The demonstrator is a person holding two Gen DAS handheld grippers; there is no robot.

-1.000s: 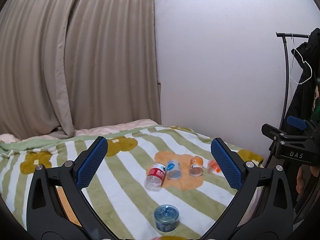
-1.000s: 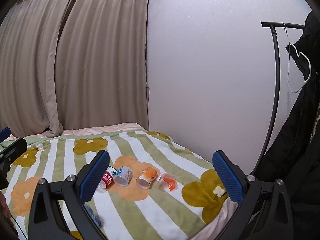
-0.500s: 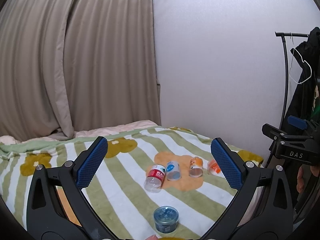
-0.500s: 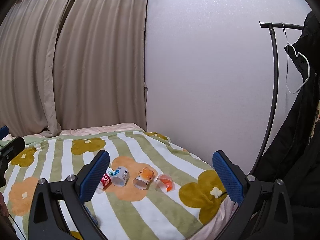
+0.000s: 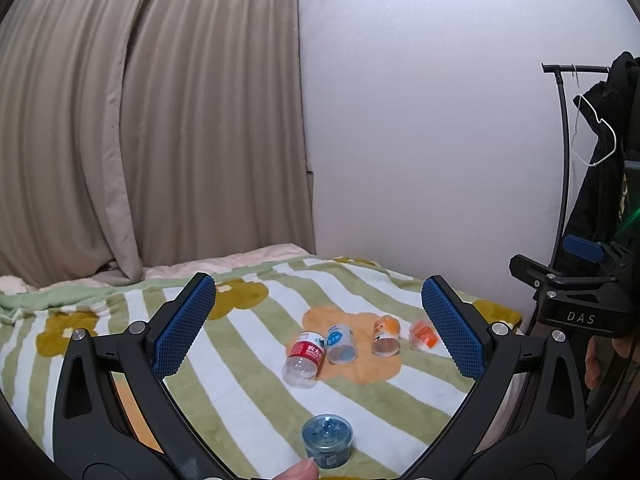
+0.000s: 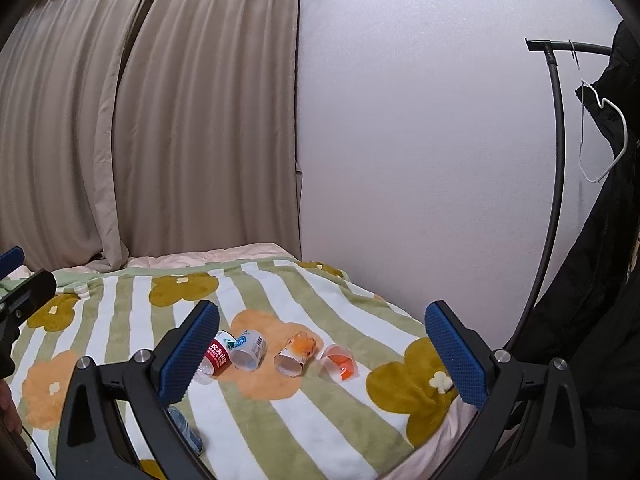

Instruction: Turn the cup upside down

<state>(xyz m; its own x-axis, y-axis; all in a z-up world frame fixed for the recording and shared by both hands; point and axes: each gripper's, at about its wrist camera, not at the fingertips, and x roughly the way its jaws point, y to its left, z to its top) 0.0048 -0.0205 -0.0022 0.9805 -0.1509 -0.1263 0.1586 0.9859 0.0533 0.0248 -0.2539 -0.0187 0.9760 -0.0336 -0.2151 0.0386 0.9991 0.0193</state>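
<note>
Blue cup (image 5: 327, 440) stands upright nearest left gripper (image 5: 320, 332), below its wide-spread jaws; right gripper (image 6: 322, 350) likewise agape, empty.

Home bedroom: bed with a green-and-white striped flower blanket (image 5: 248, 364), pink sheet at its far edge, beige floor-length curtains (image 5: 140, 120) behind, plain white wall (image 6: 420, 140), clothes rack (image 6: 554, 128) with dark coat and white hanger (image 6: 604, 120) at bed's right edge.

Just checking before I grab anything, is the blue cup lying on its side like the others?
No, the blue cup stands upright on the blanket, apart from the row of four tipped-over containers behind it.
</note>
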